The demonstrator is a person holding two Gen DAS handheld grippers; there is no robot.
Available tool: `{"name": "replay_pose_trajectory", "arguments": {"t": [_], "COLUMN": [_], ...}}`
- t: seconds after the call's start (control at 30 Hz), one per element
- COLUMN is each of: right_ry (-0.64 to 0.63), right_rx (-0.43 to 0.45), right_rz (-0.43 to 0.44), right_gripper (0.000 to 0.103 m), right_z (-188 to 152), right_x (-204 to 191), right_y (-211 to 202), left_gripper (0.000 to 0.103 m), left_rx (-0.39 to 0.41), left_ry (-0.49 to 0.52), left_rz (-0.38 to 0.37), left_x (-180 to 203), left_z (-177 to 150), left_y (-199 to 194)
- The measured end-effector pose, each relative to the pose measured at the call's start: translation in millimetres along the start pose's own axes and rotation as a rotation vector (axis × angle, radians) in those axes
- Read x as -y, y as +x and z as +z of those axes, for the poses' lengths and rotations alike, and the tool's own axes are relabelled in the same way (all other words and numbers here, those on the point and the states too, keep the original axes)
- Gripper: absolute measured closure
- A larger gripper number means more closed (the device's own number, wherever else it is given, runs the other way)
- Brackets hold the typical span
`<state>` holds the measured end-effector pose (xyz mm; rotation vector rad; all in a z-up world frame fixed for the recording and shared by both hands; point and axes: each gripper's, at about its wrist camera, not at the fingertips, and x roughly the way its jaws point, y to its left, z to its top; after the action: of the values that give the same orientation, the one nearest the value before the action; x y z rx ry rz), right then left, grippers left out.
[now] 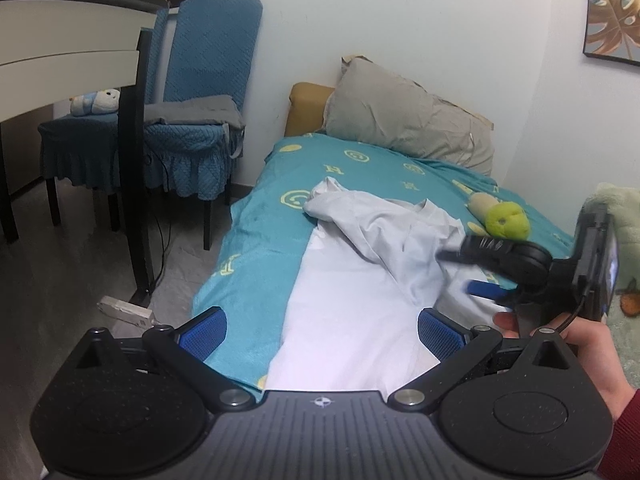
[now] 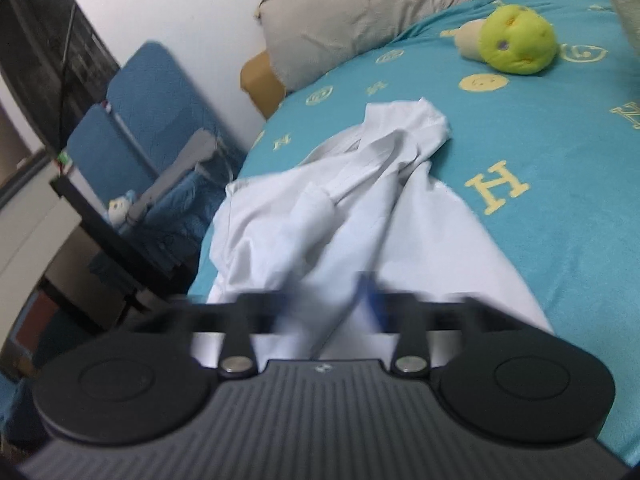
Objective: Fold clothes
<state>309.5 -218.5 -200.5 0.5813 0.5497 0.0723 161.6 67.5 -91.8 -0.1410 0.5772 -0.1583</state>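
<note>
**White garment half gathered on the bed — both sets of jaws spread**

Lying lengthwise down the bed point(image 1: 248, 240), the white garment point(image 1: 360, 288) — long axis running from the near edge toward the grey pillow point(image 1: 408, 120), collar end farthest away, close to the pillow side. Flat and smooth at the near end; bunched into a loose ridge of folds at the far end, a sleeve or flap thrown across toward the green plush toy point(image 1: 506, 222).

Left gripper point(image 1: 320, 336) hanging just over the near, flat end of the garment, pointing along its length toward the pillow. Jaws wide apart, blue pads on either side, nothing pinched — cloth below, no clear contact.

Right gripper point(image 2: 326, 300) low over the same cloth on the plush-toy side, nearer to the bunched ridge. Fingers blurred in its own view, yet seen from the left wrist as clearly parted, with a fold of white fabric rising between them and no pad pressing on it. Holding nothing, by the look of it.

Judgement: ridge of loose fabric straight ahead of the right jaws, so the nearer hand for the next pinch.
</note>
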Motion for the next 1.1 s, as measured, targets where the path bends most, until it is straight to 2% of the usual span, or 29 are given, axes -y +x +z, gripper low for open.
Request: {"name": "replay_pose_trajectory", "arguments": {"t": [0.07, 0.23, 0.33, 0.37, 0.4, 0.43, 0.47, 0.53, 0.6, 0.73, 0.87, 0.9, 0.93, 1.0, 1.03, 1.1], "right_ry": [0.0, 0.0, -0.041, -0.039, -0.031, -0.027, -0.032, -0.042, -0.044, 0.027, 0.082, 0.075, 0.057, 0.015, -0.005, -0.052], "right_rx": [0.064, 0.048, 0.006, -0.021, -0.044, -0.048, -0.027, 0.015, 0.049, 0.011, -0.005, -0.014, -0.02, -0.001, 0.018, 0.025], "right_rz": [0.003, 0.02, -0.005, -0.019, -0.034, -0.048, -0.055, -0.068, -0.087, -0.149, -0.126, -0.127, -0.136, -0.141, -0.132, -0.117], "right_gripper": [0.018, 0.019, 0.037, 0.05, 0.077, 0.088, 0.094, 0.098, 0.098, 0.098, 0.093, 0.087, 0.078, 0.017, 0.008, 0.007], "right_z": [-1.1, -1.3, -5.2, -6.6, -8.1, -8.4, -7.8, -6.6, -5.3, -6.8, -4.7, -2.2, 0.4, 4.7, 6.6, 11.3], "right_x": [1.4, -0.7, -8.2, -8.7, -7.5, -6.4, -6.3, -6.3, -5.4, 11.2, 17.9, 14.4, 9.2, -2.6, -8.8, -21.7], "right_y": [-8.3, -0.9, 11.9, 18.1, 23.2, 23.9, 19.4, 10.4, 2.2, 3.1, 1.3, -1.1, -5.2, -19.4, -29.6, -51.0], "left_gripper": [0.0, 0.0, 0.0, 0.0, 0.0, 0.0, 0.0, 0.0, 0.0, 0.0, 0.0, 0.0, 0.0, 0.0, 0.0, 0.0], "left_rx": [-0.006, -0.001, -0.009, -0.011, -0.014, -0.016, -0.017, -0.017, -0.014, -0.008, 0.003, 0.008, 0.017, 0.036, 0.046, 0.064], "left_ry": [0.006, 0.019, 0.011, 0.008, 0.003, -0.001, -0.005, -0.012, -0.01, 0.016, 0.033, 0.039, 0.049, 0.072, 0.083, 0.1], "left_rz": [-0.002, 0.002, 0.007, 0.008, 0.008, 0.006, 0.004, 0.0, -0.003, -0.001, 0.002, 0.002, 0.006, 0.014, 0.015, 0.012], "left_x": [1.9, 4.5, 3.0, 2.2, 1.5, 1.0, 0.5, -0.5, -0.8, 2.6, 6.5, 7.9, 9.2, 13.2, 15.7, 19.7], "left_z": [-1.5, -3.2, -3.4, -3.6, -3.7, -3.4, -3.0, -1.8, -0.8, -1.6, -2.7, -3.0, -3.1, -2.8, -3.2, -3.5], "left_y": [1.1, 0.8, 2.4, 3.0, 3.5, 4.0, 4.3, 4.7, 4.2, 3.5, 1.0, -0.5, -2.7, -8.6, -12.5, -20.1]}}
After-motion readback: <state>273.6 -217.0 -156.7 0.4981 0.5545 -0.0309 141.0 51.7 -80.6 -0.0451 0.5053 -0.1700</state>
